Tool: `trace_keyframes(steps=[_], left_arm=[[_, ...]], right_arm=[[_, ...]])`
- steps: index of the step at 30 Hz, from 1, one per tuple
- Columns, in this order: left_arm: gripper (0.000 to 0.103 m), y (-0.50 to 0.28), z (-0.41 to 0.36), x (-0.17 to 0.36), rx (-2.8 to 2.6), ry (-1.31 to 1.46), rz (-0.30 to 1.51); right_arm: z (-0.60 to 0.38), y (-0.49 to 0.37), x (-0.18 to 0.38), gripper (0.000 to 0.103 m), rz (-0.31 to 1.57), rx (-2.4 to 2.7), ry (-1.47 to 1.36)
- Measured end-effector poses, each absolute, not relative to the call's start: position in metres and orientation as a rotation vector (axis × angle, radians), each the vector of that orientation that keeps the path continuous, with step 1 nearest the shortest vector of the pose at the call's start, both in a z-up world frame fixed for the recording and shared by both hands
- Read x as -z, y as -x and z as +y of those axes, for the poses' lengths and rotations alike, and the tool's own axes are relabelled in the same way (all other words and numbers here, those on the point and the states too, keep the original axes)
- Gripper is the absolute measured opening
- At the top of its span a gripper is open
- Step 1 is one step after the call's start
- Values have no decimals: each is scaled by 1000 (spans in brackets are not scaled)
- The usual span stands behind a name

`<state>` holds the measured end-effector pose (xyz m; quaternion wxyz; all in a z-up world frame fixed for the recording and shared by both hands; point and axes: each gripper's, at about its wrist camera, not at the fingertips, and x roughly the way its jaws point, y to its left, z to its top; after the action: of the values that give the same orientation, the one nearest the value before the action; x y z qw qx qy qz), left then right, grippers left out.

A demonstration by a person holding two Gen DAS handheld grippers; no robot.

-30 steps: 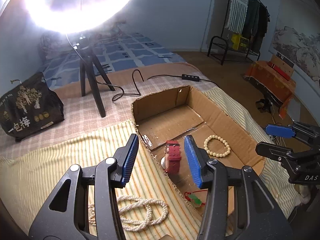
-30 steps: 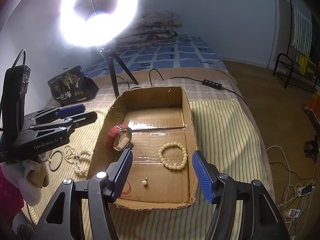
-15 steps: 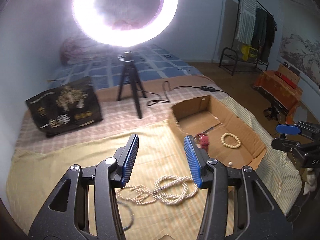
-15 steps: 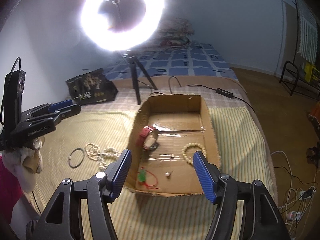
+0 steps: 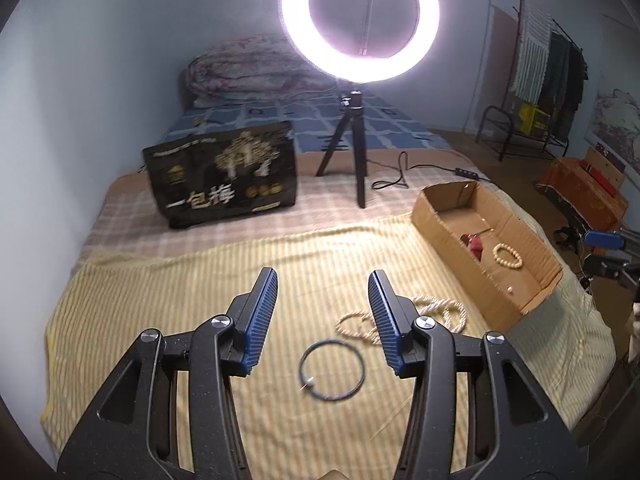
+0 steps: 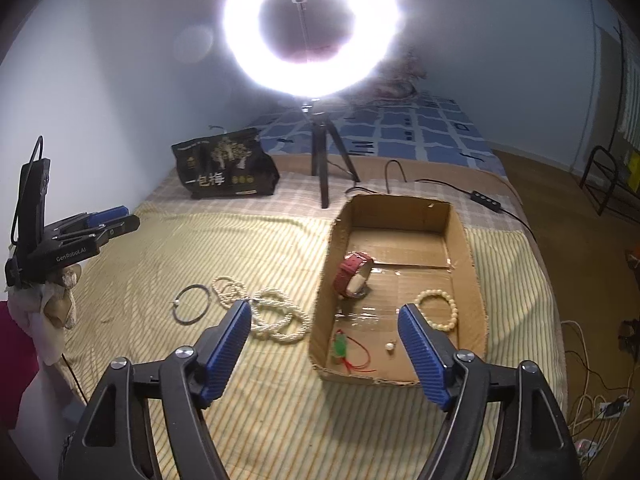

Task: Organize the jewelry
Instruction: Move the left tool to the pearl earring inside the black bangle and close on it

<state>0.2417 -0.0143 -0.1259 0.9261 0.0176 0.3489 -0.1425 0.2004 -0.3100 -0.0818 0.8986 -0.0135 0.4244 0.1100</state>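
We hold the left gripper (image 5: 322,316), half open and empty, over the dark ring (image 5: 333,369) beside the pearl necklace (image 5: 404,317) on the bedspread (image 5: 168,292), while the right gripper (image 6: 325,344), jaws just widened and empty, faces the cardboard box (image 6: 404,205) of sorted pieces.

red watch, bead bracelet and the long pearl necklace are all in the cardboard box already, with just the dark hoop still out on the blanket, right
Not quite. The long pearl necklace is not in the cardboard box; it lies on the striped blanket beside the dark hoop, as the right wrist view shows. The red watch and bead bracelet are in the box.
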Motion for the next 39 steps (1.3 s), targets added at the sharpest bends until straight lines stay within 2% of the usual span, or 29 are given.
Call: trace_keyframes(steps=[1, 7, 19, 28, 30, 32, 39], left_arm=[[48, -238, -9, 128, 287, -35, 718], [48, -224, 10, 136, 266, -15, 735], [48, -200, 37, 166, 255, 33, 793], [48, -191, 37, 191, 284, 33, 831], [43, -191, 34, 195, 299, 21, 833], [42, -192, 30, 199, 311, 7, 837], [33, -201, 16, 213, 364, -23, 850]], right_arm=[[-306, -199, 81, 85, 877, -232, 34], [-289, -194, 80, 87, 881, -261, 56], [-256, -188, 100, 87, 906, -323, 97], [-227, -192, 132, 87, 1002, -389, 147], [-222, -192, 138, 84, 1019, -405, 157], [-218, -194, 145, 77, 1033, -417, 164], [-209, -209, 168, 63, 1086, -440, 153]])
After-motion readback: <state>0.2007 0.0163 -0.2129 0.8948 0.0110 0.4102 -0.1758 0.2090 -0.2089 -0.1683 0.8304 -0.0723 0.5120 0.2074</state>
